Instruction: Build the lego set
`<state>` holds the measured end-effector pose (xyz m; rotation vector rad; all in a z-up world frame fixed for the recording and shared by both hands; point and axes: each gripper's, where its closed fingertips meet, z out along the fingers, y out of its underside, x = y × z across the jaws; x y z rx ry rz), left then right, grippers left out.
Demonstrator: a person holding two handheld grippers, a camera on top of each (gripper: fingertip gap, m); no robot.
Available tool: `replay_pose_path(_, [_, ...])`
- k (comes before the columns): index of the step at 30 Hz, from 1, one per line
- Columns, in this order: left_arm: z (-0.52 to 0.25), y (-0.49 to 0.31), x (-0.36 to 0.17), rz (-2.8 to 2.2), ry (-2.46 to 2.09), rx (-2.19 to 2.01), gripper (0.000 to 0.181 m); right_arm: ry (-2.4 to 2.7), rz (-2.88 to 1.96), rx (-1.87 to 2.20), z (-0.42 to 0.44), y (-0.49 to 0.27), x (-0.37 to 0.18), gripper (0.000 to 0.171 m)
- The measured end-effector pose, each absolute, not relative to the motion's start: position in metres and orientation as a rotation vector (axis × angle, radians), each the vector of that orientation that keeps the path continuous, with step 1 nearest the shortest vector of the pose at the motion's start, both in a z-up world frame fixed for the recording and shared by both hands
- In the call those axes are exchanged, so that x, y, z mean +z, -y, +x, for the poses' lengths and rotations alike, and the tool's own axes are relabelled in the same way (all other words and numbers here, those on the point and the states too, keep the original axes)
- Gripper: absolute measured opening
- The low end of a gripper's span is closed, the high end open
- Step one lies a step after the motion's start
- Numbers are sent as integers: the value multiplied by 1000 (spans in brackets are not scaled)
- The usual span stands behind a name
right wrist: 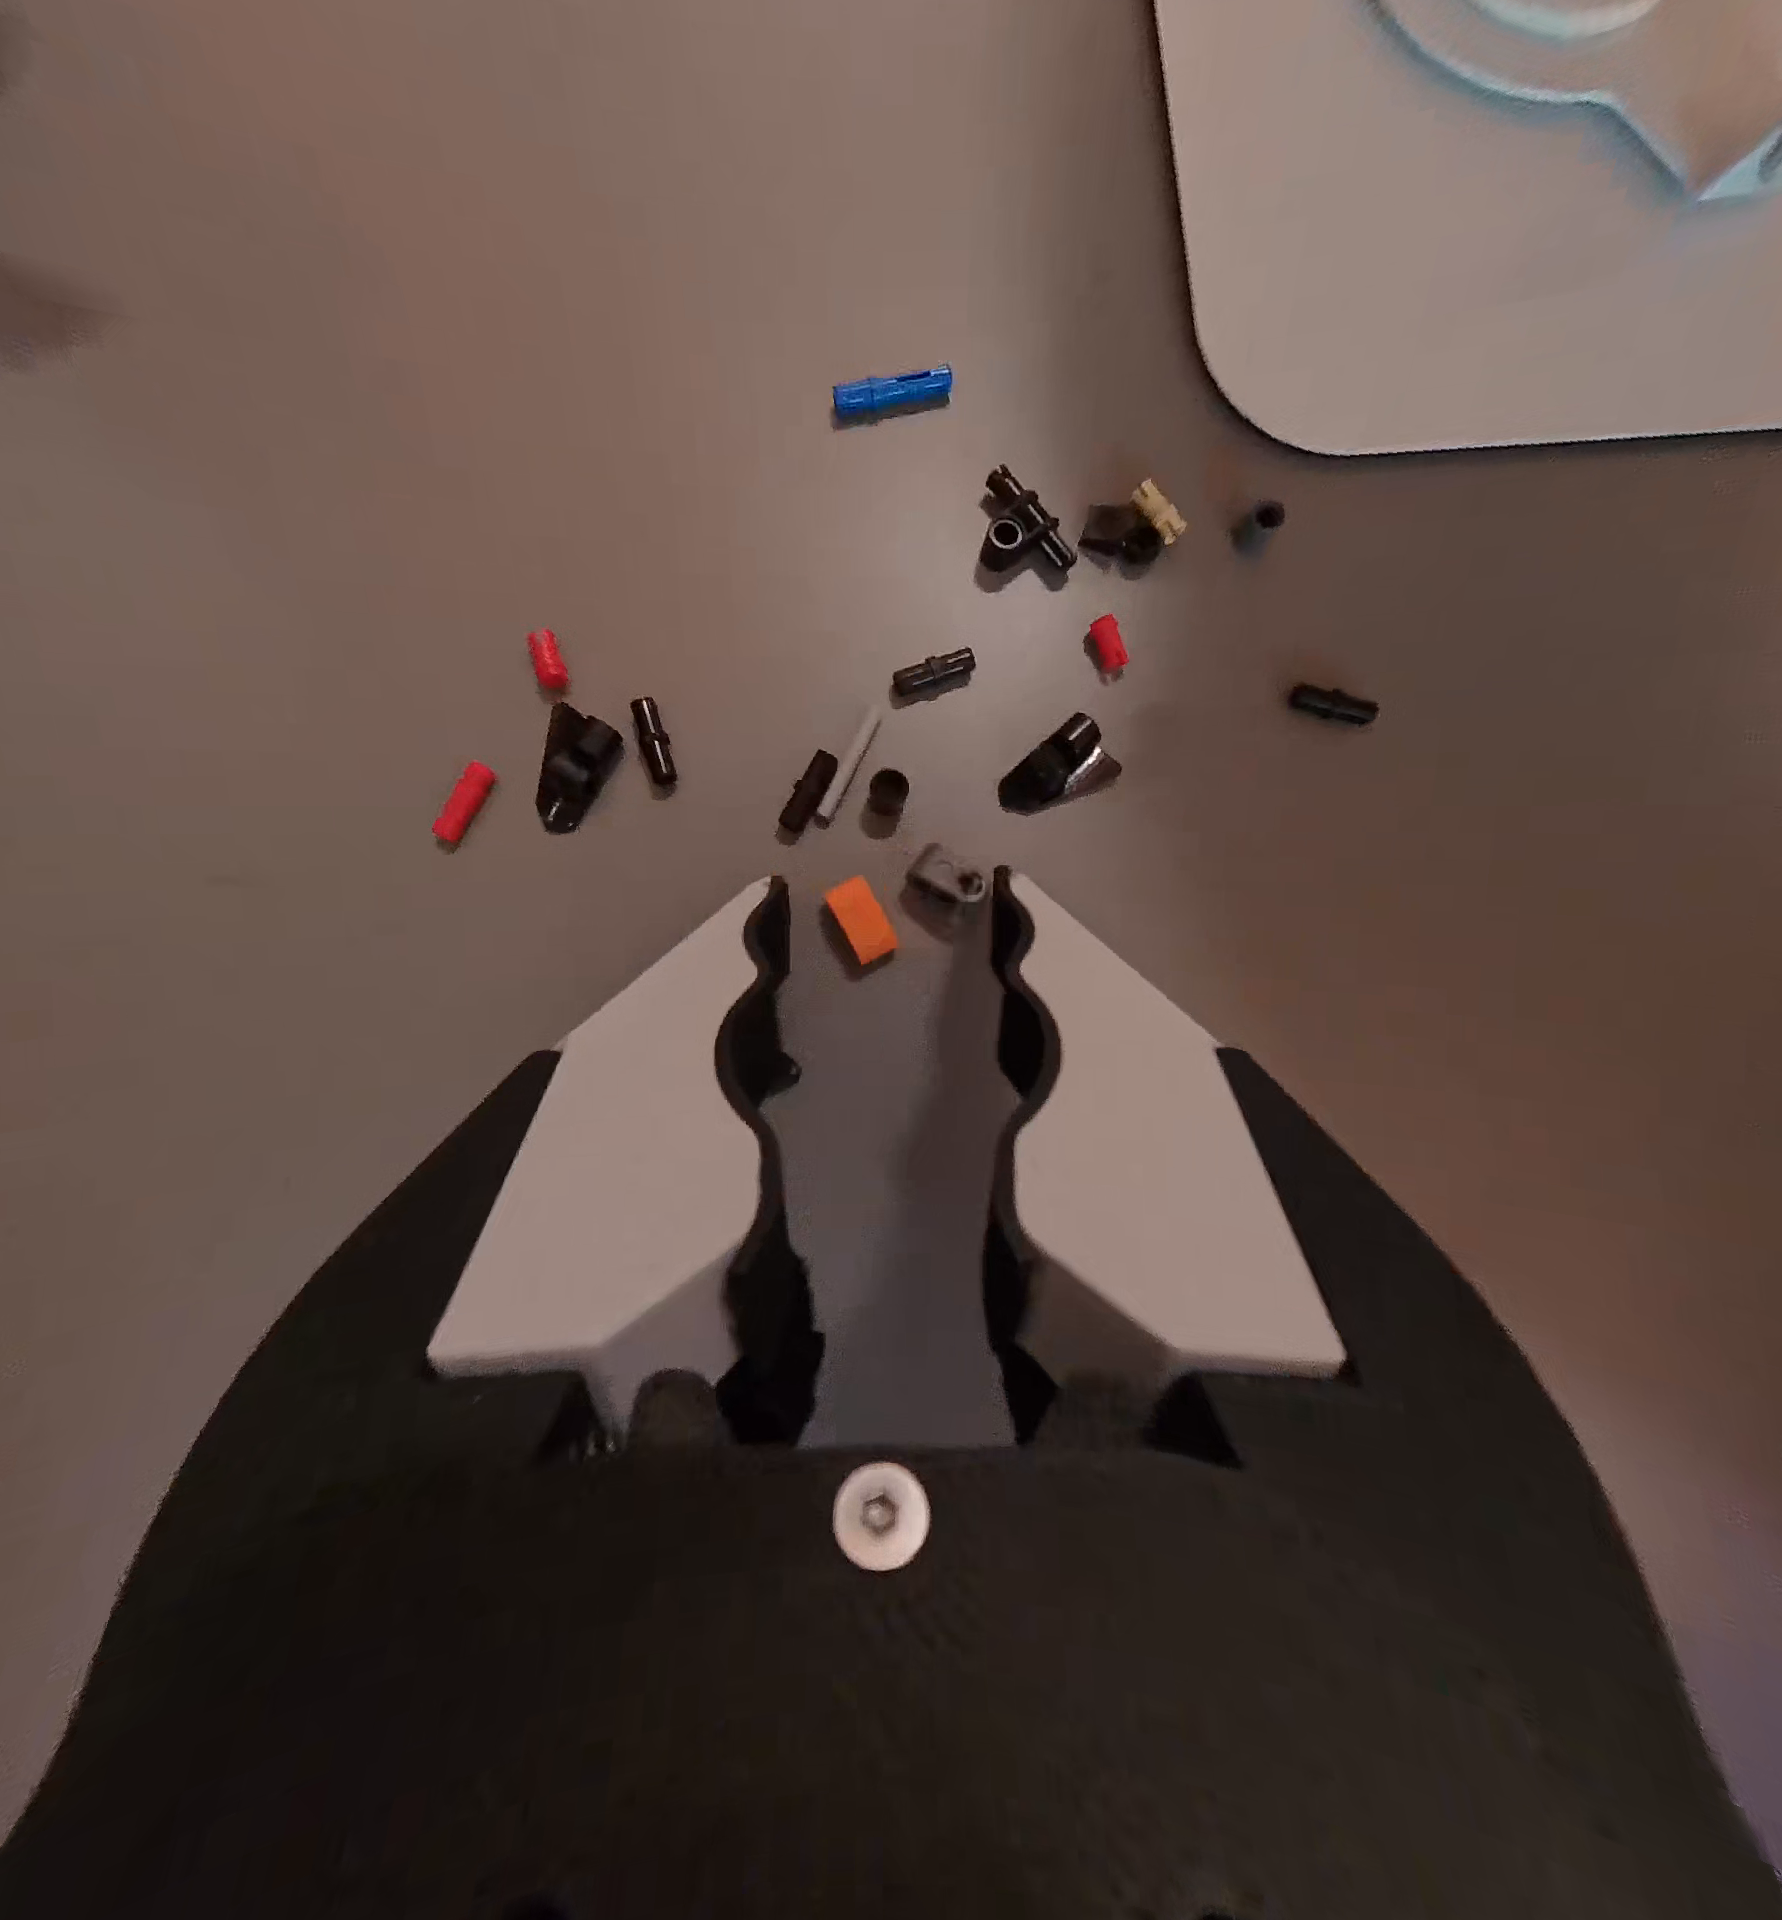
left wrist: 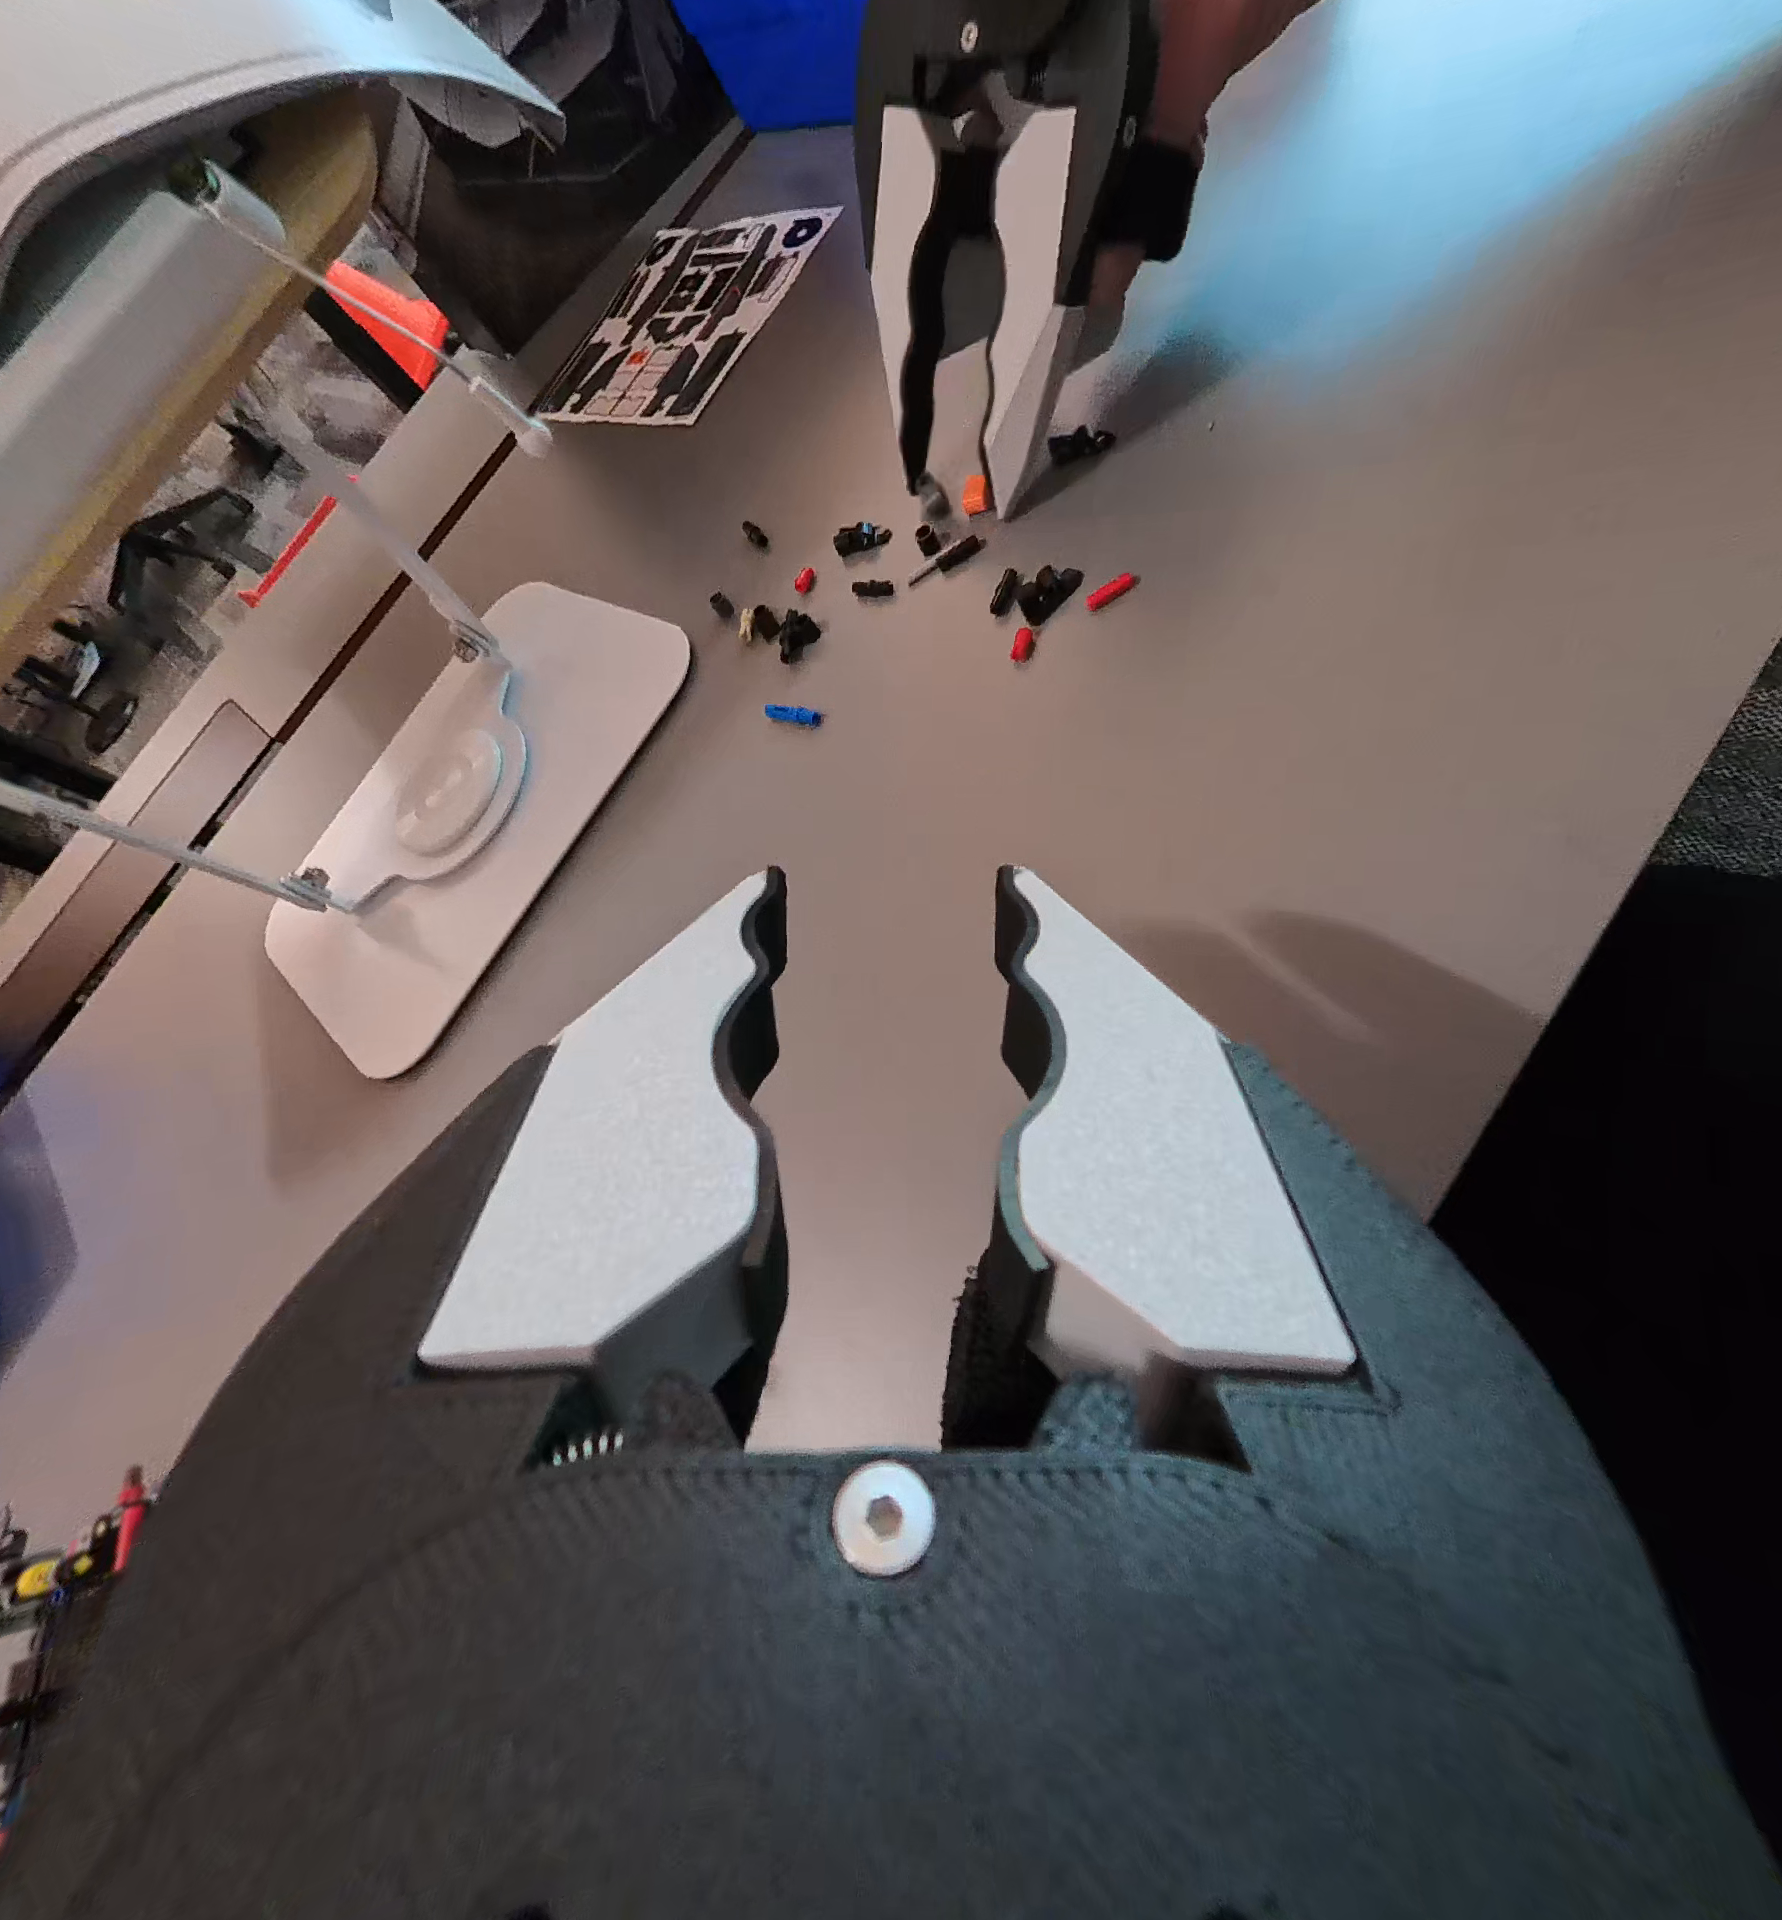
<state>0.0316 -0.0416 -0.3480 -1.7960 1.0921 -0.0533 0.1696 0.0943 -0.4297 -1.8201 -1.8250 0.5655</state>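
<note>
Both the left gripper (left wrist: 890, 894) and right gripper (right wrist: 885, 883) have pale grey fingers on black bodies. On the grey-brown table (right wrist: 243, 416) lie an orange brick (right wrist: 861, 926), a blue pin (right wrist: 892, 394), red pins (right wrist: 548, 658) and black pieces (right wrist: 575, 767)

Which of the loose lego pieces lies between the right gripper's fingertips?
The orange piece, the only orange one, lies between the open right gripper fingertips; a grey piece sits beside it.

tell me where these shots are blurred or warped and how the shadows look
Left wrist view: wide-angle bending curves the table edge, with smeared bluish blur at upper right beside the right gripper; the left gripper is sharp. Right wrist view: pieces such as the orange brick are crisp with soft shadows, the corners blurred.
</note>
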Motion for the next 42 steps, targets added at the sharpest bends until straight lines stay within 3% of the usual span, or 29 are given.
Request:
replay_pose_path(10, [34,-3,-293,-1655,-1065,106,39,1583,-1710,656,174,-119,-389,23])
replay_pose_path(22, [54,-157,-188,-1476,-1010,305,36,1449,-1623,536,180,-146,-374,30])
replay_pose_path(28, [34,-206,-203,-1597,-886,335,31,1425,-1598,525,180,-149,-370,30])
replay_pose_path(37, [20,-207,-221,-1618,-779,345,27,1396,-1581,512,179,-156,-374,31])
replay_pose_path(40, [19,-207,-220,-1613,-779,336,27,1321,-1475,531,178,-153,-342,39])
replay_pose_path(42, [16,-205,-215,-1594,-781,348,26,1175,-1396,577,180,-155,-299,55])
